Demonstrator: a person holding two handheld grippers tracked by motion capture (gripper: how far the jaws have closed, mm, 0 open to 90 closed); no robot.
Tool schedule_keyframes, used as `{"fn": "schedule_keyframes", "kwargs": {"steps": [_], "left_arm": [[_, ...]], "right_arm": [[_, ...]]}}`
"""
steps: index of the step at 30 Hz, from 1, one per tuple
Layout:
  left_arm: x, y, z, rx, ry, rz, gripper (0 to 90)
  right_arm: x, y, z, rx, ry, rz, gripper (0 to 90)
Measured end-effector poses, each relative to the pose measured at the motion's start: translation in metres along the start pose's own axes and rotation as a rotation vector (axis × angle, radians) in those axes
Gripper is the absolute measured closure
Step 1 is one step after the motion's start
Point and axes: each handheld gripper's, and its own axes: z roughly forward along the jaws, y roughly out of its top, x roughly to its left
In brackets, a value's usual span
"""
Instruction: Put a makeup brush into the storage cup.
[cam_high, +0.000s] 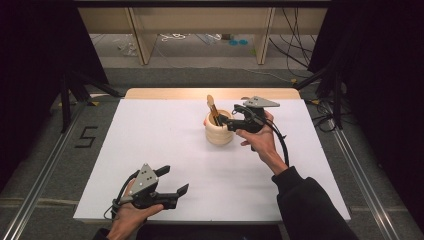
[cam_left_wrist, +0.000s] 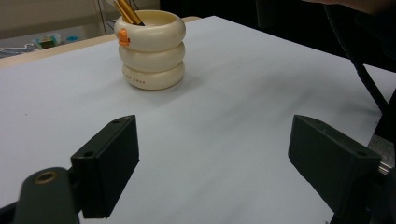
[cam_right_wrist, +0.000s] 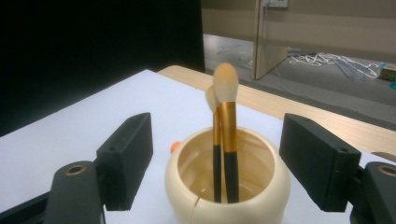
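— White board over a wooden table (cam_high: 150, 93), dark curtains either side, shelving legs and loose cables along the top of the high view. Why is the right gripper (cam_high: 231, 120) parked at the holder (cam_high: 219, 131)?

— It sits at the cream, three-ringed holder just right of centre, upper middle of the frame. In the right gripper view its jaws stand wide apart, one to each side of the rim, gripping nothing. My guess is it is lined up either to steady the pot or to reach for the brushes (cam_right_wrist: 224, 140) standing inside.

— And the left gripper (cam_high: 172, 187)?

— Low at the bottom left, near the board's front edge, well apart from the holder. Jaws spread wide, empty, pointed toward the pot; probably just waiting.

— What can't you make out?

— Two brushes, I think; their handles overlap and one head hides behind the other. Their lower ends are lost inside the pot. The small orange blob (cam_left_wrist: 123, 36) on the rim is too tiny to identify, and the print on the bottom ring is unreadable.
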Motion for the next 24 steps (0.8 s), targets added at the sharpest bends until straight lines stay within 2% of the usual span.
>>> {"fn": "schedule_keyframes", "kwargs": {"steps": [1, 3, 5, 9, 13, 14, 16, 18, 19, 21, 22, 24], "left_arm": [[-0.001, 0.0, 0.0, 0.001, 0.001, -0.013, 16.1], [0.0, 0.0, 0.0, 0.0, 0.002, 0.001, 16.1], [-0.001, 0.0, 0.001, -0.002, 0.003, -0.018, 16.1], [0.0, 0.001, -0.001, -0.004, 0.014, -0.015, 16.1], [0.001, 0.001, 0.0, -0.009, 0.015, -0.029, 16.1], [0.001, 0.001, 0.0, -0.006, 0.017, -0.017, 16.1], [0.001, 0.0, -0.001, -0.003, 0.023, -0.029, 16.1], [0.002, 0.001, -0.002, -0.006, 0.024, -0.015, 16.1], [0.001, 0.001, -0.002, -0.008, 0.029, -0.028, 16.1], [0.001, 0.001, -0.002, -0.008, 0.027, -0.024, 16.1], [0.001, 0.001, -0.002, -0.01, 0.024, -0.026, 16.1], [0.003, 0.001, -0.003, -0.012, 0.019, -0.002, 16.1]], "right_arm": [[0.001, 0.0, -0.002, -0.001, 0.004, -0.003, 26.3], [0.004, 0.0, -0.006, 0.005, 0.014, 0.007, 25.6], [0.006, -0.001, -0.009, -0.006, 0.02, 0.005, 25.6], [0.011, -0.003, -0.013, -0.009, 0.032, 0.005, 25.6], [0.016, -0.005, -0.017, -0.007, 0.042, -0.015, 25.6], [0.017, -0.005, -0.018, -0.009, 0.043, -0.016, 25.6], [0.019, -0.006, -0.021, -0.005, 0.047, -0.009, 25.3], [0.021, -0.007, -0.024, -0.013, 0.048, -0.014, 24.9], [0.021, -0.008, -0.024, -0.021, 0.054, -0.019, 24.6], [0.023, -0.008, -0.027, -0.006, 0.056, -0.019, 23.9], [0.023, -0.009, -0.027, -0.021, 0.058, -0.025, 23.7], [0.026, -0.009, -0.03, -0.015, 0.068, -0.007, 22.7]]}}
